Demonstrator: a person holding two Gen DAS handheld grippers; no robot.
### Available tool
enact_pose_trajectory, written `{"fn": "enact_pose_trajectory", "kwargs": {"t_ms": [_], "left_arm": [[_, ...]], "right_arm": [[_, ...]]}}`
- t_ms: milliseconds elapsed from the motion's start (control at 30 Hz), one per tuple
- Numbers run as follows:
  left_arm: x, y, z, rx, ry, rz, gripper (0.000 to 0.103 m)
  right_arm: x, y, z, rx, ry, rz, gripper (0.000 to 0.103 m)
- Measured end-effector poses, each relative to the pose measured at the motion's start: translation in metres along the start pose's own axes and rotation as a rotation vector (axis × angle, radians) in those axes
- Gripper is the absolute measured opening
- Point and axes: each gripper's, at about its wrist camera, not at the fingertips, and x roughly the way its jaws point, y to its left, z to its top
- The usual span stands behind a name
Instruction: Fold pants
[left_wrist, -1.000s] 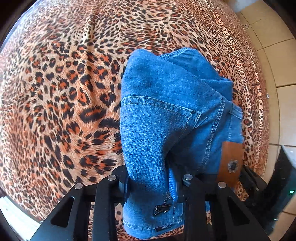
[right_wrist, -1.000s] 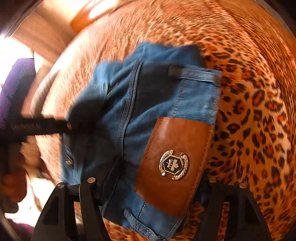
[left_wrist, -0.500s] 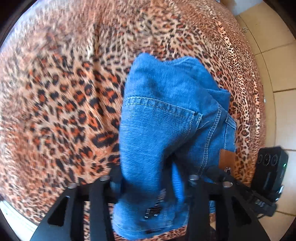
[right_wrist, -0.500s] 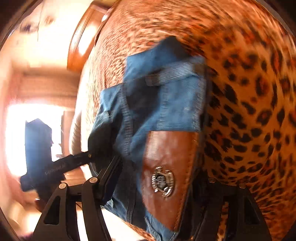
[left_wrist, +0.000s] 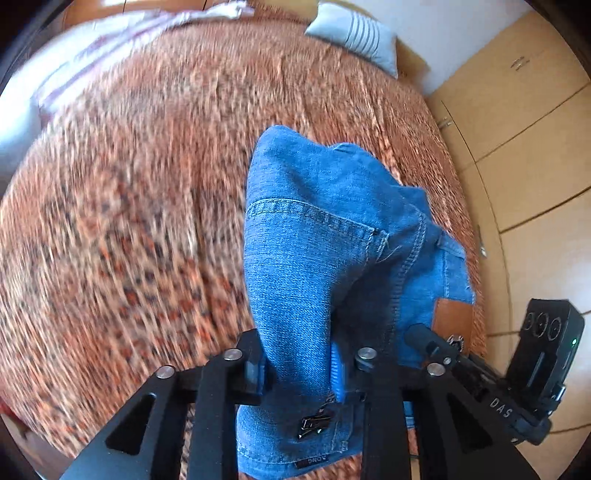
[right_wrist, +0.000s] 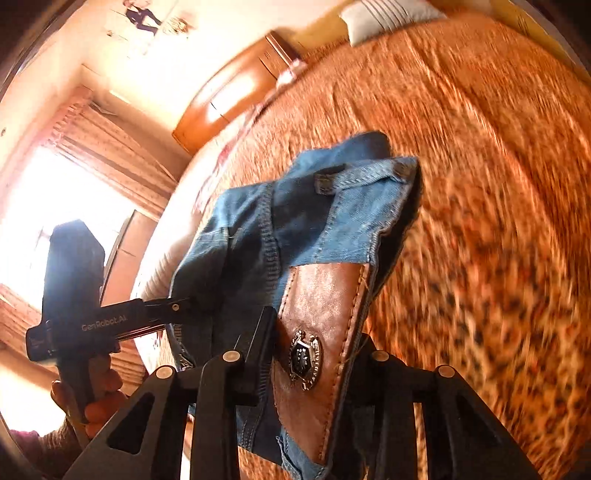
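Observation:
The blue denim pants (left_wrist: 317, 258) hang bunched in the air above the leopard-print bed cover (left_wrist: 129, 221). My left gripper (left_wrist: 306, 365) is shut on the waistband near the fly, with a metal clasp (left_wrist: 314, 422) below the fingers. My right gripper (right_wrist: 314, 369) is shut on the waistband at the brown leather patch (right_wrist: 317, 332) with its metal badge. The pants (right_wrist: 295, 221) stretch between both grippers. The right gripper also shows in the left wrist view (left_wrist: 436, 347), and the left gripper in the right wrist view (right_wrist: 177, 308).
A grey striped pillow (left_wrist: 354, 37) lies at the far end of the bed. Light wooden wardrobe doors (left_wrist: 524, 147) stand to the right. A wooden headboard (right_wrist: 229, 96) and a bright curtained window (right_wrist: 74, 192) are to the left.
Both grippers have lifted the pants higher and tilted up, so the far end of the bed and the room walls have come into view. The grip is unchanged.

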Motion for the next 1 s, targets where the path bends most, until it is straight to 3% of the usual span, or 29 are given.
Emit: {"fn": "enact_pose_trajectory", "kwargs": {"t_ms": [33, 67, 100, 133, 200, 267, 333, 400, 500, 667, 867, 1000], "left_arm": [[0.007, 0.004, 0.006, 0.030, -0.015, 0.074, 0.042], [0.013, 0.006, 0.007, 0.054, -0.023, 0.164, 0.047], [0.024, 0.007, 0.009, 0.081, -0.005, 0.263, 0.050], [0.033, 0.011, 0.006, 0.089, 0.040, 0.290, 0.043], [0.032, 0.015, -0.005, 0.081, 0.044, 0.284, 0.034], [0.023, 0.012, -0.019, 0.097, -0.019, 0.305, 0.040], [0.015, 0.009, -0.026, 0.104, -0.048, 0.309, 0.054], [0.001, 0.004, -0.042, 0.099, -0.088, 0.296, 0.059], [-0.025, -0.001, -0.063, 0.092, -0.139, 0.289, 0.069], [-0.056, -0.009, -0.090, 0.111, -0.192, 0.295, 0.076], [-0.076, -0.022, -0.120, 0.125, -0.258, 0.337, 0.078], [-0.077, -0.031, -0.136, 0.170, -0.293, 0.389, 0.078]], "right_arm": [[0.003, -0.003, 0.008, 0.003, -0.009, -0.029, 0.041], [0.010, -0.008, 0.013, 0.008, 0.008, -0.071, 0.066], [0.023, -0.017, 0.017, -0.002, 0.052, -0.192, 0.082], [0.035, -0.025, 0.020, -0.024, 0.089, -0.320, 0.083], [0.040, -0.034, 0.020, -0.022, 0.121, -0.421, 0.081], [0.030, -0.033, 0.014, -0.006, 0.096, -0.403, 0.083], [0.021, -0.024, 0.005, -0.006, 0.085, -0.369, 0.091], [0.008, -0.013, -0.010, -0.010, 0.087, -0.378, 0.102], [-0.019, -0.003, -0.032, -0.006, 0.073, -0.379, 0.102], [-0.057, 0.023, -0.060, -0.027, 0.020, -0.411, 0.103], [-0.089, 0.034, -0.083, -0.090, -0.126, -0.547, 0.103], [-0.099, 0.026, -0.093, -0.081, -0.155, -0.543, 0.103]]}}
